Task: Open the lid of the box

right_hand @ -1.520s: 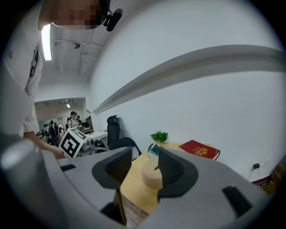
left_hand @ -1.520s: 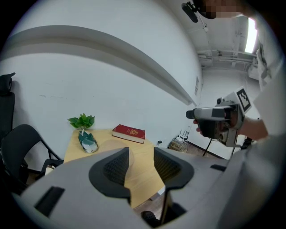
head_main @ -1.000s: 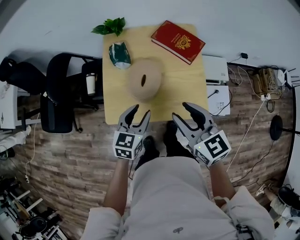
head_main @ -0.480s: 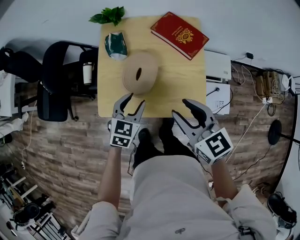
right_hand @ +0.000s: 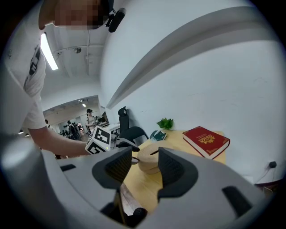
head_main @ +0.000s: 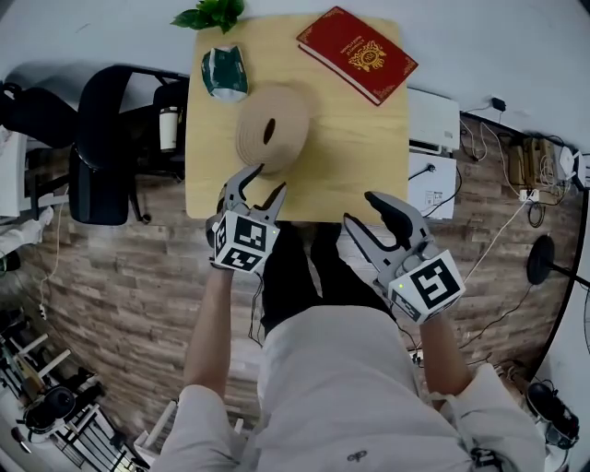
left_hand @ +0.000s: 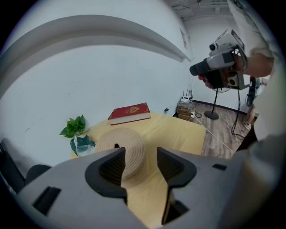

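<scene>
Woven straw, pale and round, made up the box. In the head view it sat on the near-left part of the wooden bench, with its lid on and a dark slot showing in the top. The left gripper hung at the bench's near edge, just short of the box. The right gripper hovered lower and to the right, off the bench and well apart from the box. A red book lay at the far right corner. A crumpled green packet and a leafy sprig lay at the far left, and none of these crowded the box.

In the left gripper view the jaws were spreading wider with nothing between the pads. The box stood dead ahead, framed in the gap, not yet touched.

In the right gripper view the jaws stood apart and empty. The box lay beyond them, with the left gripper beside it.

I took this for the reach-in. The lid looked broader than the gap between the jaws, so I'd have aimed the left jaws at its near rim, or hooked one jaw into the slot, rather than try to span it. Straw that light would likely slide or lift whole, so the right gripper ought to come in and pin the base before any upward pull.
</scene>
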### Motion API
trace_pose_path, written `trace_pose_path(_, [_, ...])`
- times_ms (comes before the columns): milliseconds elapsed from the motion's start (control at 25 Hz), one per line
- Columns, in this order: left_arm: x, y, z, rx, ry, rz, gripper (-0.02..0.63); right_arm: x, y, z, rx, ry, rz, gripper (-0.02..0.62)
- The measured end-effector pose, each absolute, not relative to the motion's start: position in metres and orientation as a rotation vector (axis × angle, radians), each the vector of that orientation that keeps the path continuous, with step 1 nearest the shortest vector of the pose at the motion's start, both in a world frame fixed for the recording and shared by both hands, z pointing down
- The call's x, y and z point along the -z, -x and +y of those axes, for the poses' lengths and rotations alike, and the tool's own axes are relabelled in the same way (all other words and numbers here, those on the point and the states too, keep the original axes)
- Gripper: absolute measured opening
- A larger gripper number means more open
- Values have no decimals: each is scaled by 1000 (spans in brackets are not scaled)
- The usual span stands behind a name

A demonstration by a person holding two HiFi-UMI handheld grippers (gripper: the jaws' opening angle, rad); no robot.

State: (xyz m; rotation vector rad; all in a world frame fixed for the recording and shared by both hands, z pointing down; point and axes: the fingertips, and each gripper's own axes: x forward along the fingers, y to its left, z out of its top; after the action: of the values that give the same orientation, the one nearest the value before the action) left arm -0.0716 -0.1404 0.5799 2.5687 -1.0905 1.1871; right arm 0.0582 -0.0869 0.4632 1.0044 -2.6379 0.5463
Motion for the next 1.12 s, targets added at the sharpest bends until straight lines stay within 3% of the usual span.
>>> trace_pose_path(1120, [-643,74,-166,-1552,-2610,-709,227,-484,-61,-108,-661,-1046,-2586,170])
